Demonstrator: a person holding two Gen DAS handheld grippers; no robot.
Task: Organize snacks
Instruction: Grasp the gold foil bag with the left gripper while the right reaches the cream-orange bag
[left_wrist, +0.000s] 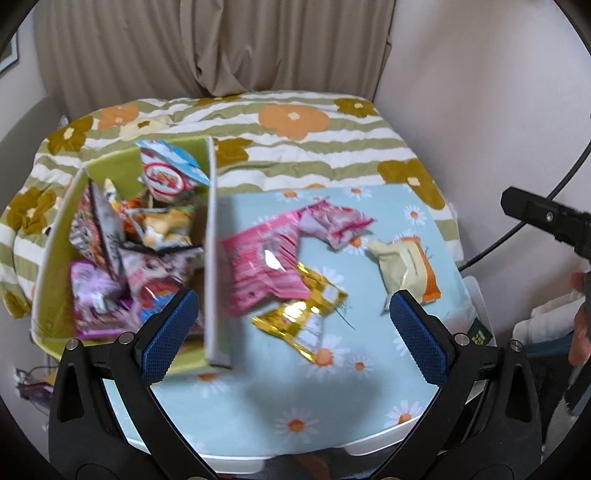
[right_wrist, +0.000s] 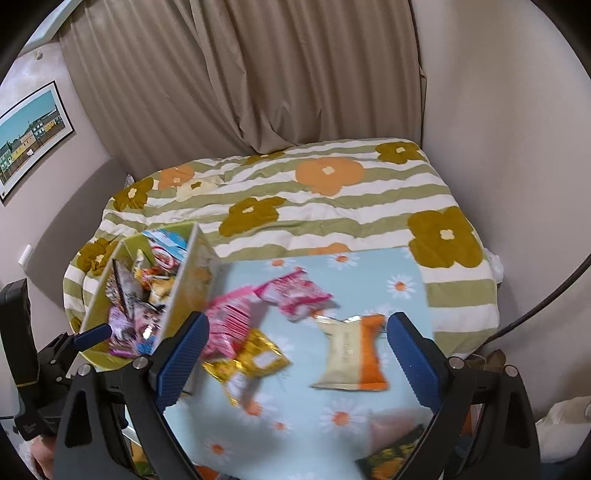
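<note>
Most snacks already sit in the green box (left_wrist: 55, 258) at the left of the tabletop (left_wrist: 258, 413); four packets lie loose beside it — a pink packet (left_wrist: 264, 271) against the box wall, a gold packet (left_wrist: 303, 317) just in front of it, a smaller pink packet (left_wrist: 334, 221) behind, and a cream-and-orange packet (right_wrist: 351, 356) apart to the right. The left gripper (left_wrist: 291, 332) and right gripper (right_wrist: 295, 354) both hover with jaws wide apart, holding nothing. The step in hand looks like choosing the next packet; the right gripper seems best placed to lower onto the cream-and-orange one.
</note>
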